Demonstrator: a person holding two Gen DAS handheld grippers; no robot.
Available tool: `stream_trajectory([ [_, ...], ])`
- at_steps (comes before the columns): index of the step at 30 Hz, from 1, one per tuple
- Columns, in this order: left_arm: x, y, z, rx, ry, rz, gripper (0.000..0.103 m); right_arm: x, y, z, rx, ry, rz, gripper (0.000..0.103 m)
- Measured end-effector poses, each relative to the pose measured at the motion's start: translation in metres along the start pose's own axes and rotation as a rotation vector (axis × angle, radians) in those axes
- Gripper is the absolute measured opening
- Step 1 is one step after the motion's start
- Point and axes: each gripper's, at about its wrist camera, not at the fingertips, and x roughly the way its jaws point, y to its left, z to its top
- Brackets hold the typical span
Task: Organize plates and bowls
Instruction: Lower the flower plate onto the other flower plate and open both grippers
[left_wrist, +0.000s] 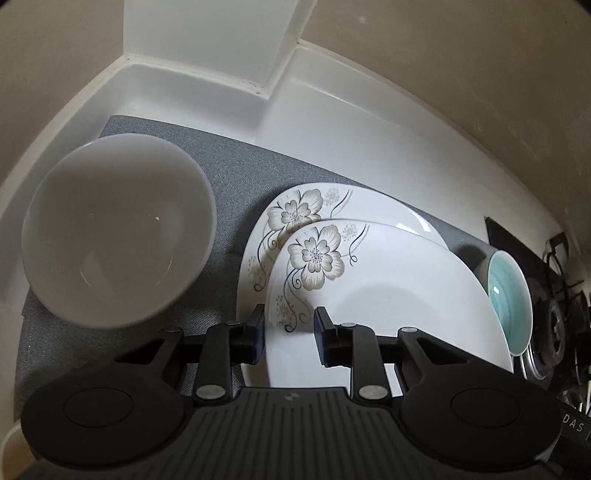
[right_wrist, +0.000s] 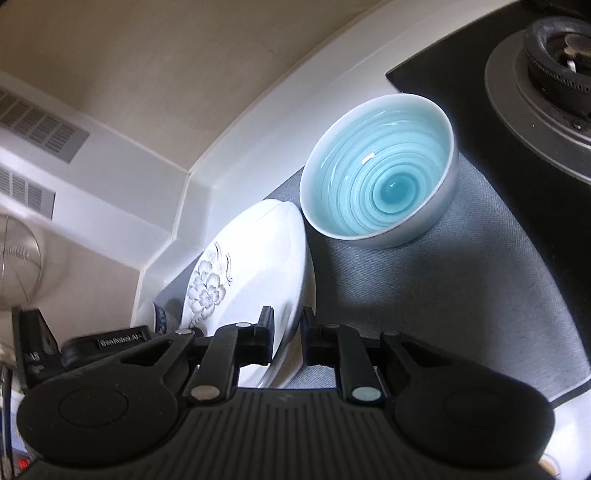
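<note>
Two white plates with a grey flower print lie stacked on a grey mat. The upper plate (left_wrist: 388, 302) sits offset on the lower plate (left_wrist: 369, 206). My left gripper (left_wrist: 289, 338) has its jaws around the upper plate's near rim, with a gap showing. My right gripper (right_wrist: 288, 341) straddles the plates' right edge (right_wrist: 258, 266), its jaws close to the rim. A white bowl (left_wrist: 118, 236) stands left of the plates. A turquoise bowl (right_wrist: 380, 188) stands right of them; it also shows in the left wrist view (left_wrist: 509, 295).
The grey mat (right_wrist: 461, 288) lies on a white counter (left_wrist: 332, 118) against a beige wall corner. A black gas hob with a burner (right_wrist: 554, 81) lies right of the turquoise bowl. The left gripper's body (right_wrist: 107, 343) shows at the left of the right wrist view.
</note>
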Motion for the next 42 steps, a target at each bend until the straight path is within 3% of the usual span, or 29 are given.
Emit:
stream_trajectory([
  [5, -0.003, 0.012, 0.001, -0.075, 0.022, -0.046, 0.03, -0.002, -0.011, -0.004, 0.033, -0.024, 0.008, 0.011],
  [8, -0.014, 0.011, 0.004, -0.125, 0.014, 0.0, 0.03, -0.002, -0.017, -0.006, 0.068, -0.027, 0.019, 0.009],
  [12, -0.043, 0.006, -0.004, -0.066, -0.035, 0.056, 0.03, 0.001, -0.009, -0.006, 0.048, -0.03, 0.004, 0.009],
  [16, -0.054, 0.011, -0.024, -0.037, -0.027, 0.102, 0.03, 0.005, 0.002, -0.003, -0.032, -0.028, -0.036, 0.009],
  [23, -0.035, 0.001, -0.047, -0.009, 0.073, 0.053, 0.03, 0.012, 0.02, -0.001, -0.166, -0.032, -0.142, 0.012],
  [28, -0.03, -0.002, -0.054, -0.019, 0.076, 0.018, 0.03, 0.013, 0.023, 0.002, -0.195, 0.005, -0.16, 0.013],
  [32, -0.032, 0.005, -0.051, -0.037, 0.071, 0.006, 0.028, 0.011, 0.022, 0.001, -0.212, 0.06, -0.156, 0.017],
  [42, -0.038, 0.008, -0.053, -0.044, 0.067, -0.004, 0.027, -0.015, 0.009, -0.004, -0.153, 0.064, -0.099, 0.024],
])
